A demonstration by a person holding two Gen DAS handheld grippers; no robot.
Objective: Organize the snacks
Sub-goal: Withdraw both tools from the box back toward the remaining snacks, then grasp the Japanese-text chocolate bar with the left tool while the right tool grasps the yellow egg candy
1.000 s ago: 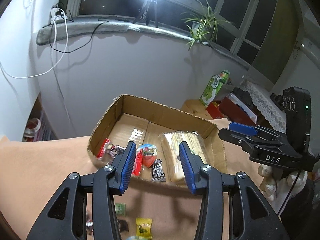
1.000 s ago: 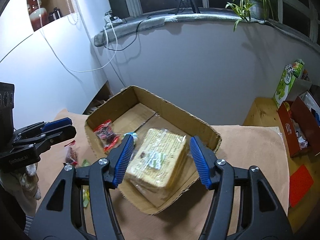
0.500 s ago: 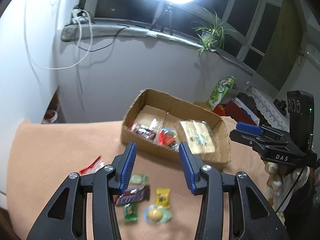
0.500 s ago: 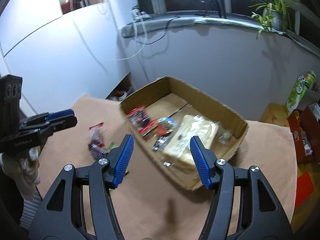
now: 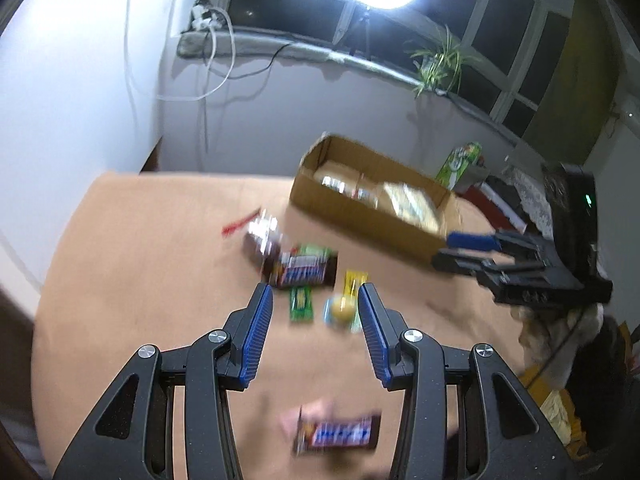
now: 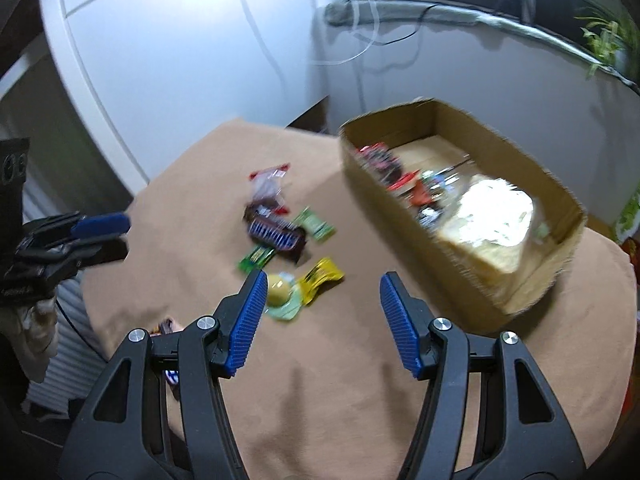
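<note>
My left claw and right claw gaped empty over loose wrapped snacks, ready to pick; the brown cardboard box waited at two o'clock.

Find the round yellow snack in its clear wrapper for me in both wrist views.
Left wrist: round yellow snack sits low centre, just inside the left gripper's right-hand finger.
Right wrist: it lies beside the right gripper's left-hand finger.
Shared landmark: the cardboard box.
</note>
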